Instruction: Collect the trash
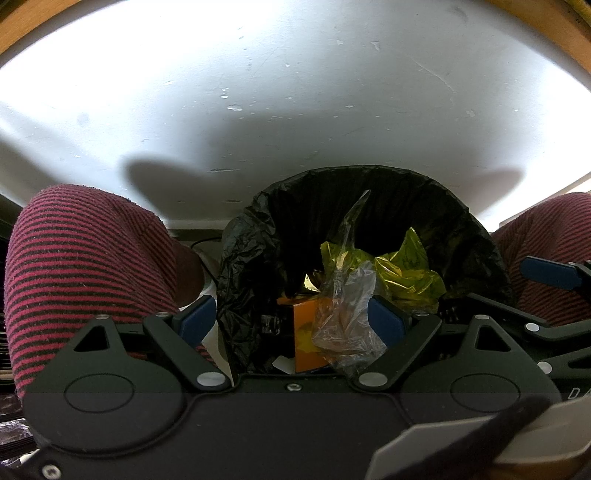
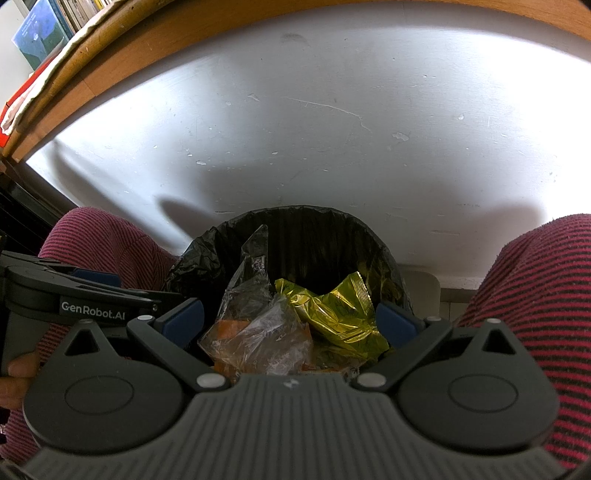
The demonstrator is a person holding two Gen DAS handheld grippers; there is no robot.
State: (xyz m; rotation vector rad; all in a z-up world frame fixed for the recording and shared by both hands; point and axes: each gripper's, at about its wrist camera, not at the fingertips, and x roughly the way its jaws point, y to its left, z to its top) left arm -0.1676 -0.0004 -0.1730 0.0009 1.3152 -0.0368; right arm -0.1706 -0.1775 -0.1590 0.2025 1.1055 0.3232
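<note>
Books (image 2: 48,33) appear only in the right wrist view.

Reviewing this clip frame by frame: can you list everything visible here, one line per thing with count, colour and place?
Trash bin: one, black liner, below both claws, between the knees.
Snack wrapper: one, gold-yellow, crumpled, in the bin.
Plastic bag: one, clear, crumpled, in the bin beside the wrapper.
Carton: one, orange, in the bin under the clear bag.
Table: one, white top with wooden edge, beyond the bin.
Books: several, mixed colours, far left past the table edge.
Legs: two, red-and-black striped trousers, either side of the bin.
Left claw: one, black with blue pads, open over the bin.
Right claw: one, same colours, open over the bin.
</note>
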